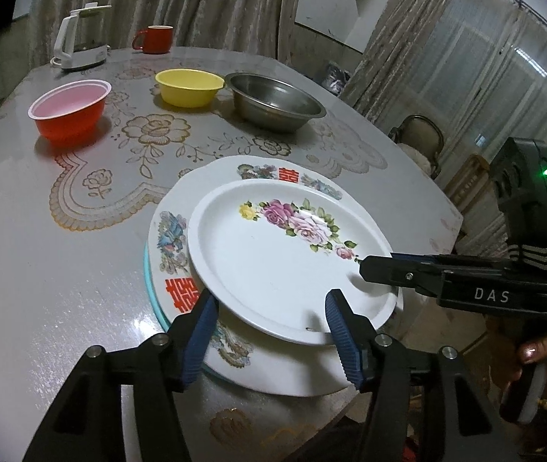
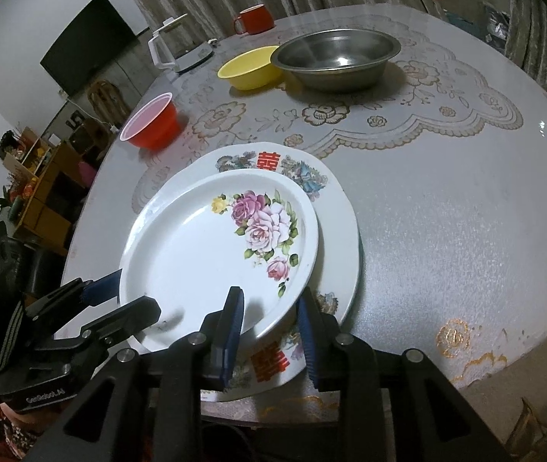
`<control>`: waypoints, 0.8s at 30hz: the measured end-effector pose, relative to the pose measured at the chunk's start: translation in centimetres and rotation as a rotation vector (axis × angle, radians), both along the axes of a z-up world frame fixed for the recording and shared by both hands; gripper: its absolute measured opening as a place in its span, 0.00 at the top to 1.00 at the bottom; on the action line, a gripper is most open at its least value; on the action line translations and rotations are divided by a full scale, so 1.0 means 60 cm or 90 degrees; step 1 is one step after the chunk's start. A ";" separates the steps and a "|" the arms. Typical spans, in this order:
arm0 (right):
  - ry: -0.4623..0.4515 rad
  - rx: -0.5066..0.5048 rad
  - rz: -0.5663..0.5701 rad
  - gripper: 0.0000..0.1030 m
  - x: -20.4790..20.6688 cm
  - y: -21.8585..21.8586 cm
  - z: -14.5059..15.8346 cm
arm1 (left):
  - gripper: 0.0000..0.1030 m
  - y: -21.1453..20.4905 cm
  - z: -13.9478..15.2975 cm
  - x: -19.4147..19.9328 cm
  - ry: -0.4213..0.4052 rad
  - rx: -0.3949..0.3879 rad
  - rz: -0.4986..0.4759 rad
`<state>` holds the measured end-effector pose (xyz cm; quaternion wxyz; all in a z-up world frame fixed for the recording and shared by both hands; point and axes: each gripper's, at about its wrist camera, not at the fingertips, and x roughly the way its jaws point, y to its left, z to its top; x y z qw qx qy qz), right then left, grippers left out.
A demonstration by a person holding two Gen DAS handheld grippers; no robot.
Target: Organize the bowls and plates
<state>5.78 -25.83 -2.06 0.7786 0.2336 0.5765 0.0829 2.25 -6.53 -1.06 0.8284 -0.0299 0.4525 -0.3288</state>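
A white rose plate (image 1: 273, 261) is seen stacked on a larger white plate with red characters (image 1: 181, 246), and a thin teal rim (image 1: 149, 288) shows beneath both at the near edge of the grey bench (image 1: 61, 269). The left hand-held gripper (image 1: 269, 327) is held released, its blue pads (image 1: 200, 331) standing apart on either side of the rose plate's near rim without pressing on it. The right hand-held gripper (image 2: 269, 331) is likewise unclenched, with the near right rim of the rose plate lying between its pads (image 2: 235, 323), which are not seen to press it. Farther back on the bench a red bowl (image 1: 69, 109) is set at the left, a yellow bowl (image 1: 188, 86) in the middle and a steel bowl (image 1: 275, 102) just right of it, the two nearly touching. A white kettle (image 1: 77, 38) and a red mug (image 1: 156, 38) are placed at the far edge
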 end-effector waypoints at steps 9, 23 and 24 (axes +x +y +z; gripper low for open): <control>0.000 -0.002 -0.003 0.72 -0.003 0.000 0.003 | 0.42 0.002 0.003 -0.003 0.006 0.003 -0.005; -0.018 0.000 -0.006 0.72 -0.023 -0.003 0.018 | 0.40 0.020 0.013 -0.012 -0.021 0.012 0.014; -0.018 -0.001 -0.006 0.72 -0.022 -0.002 0.018 | 0.40 0.020 0.013 -0.012 -0.024 0.016 0.016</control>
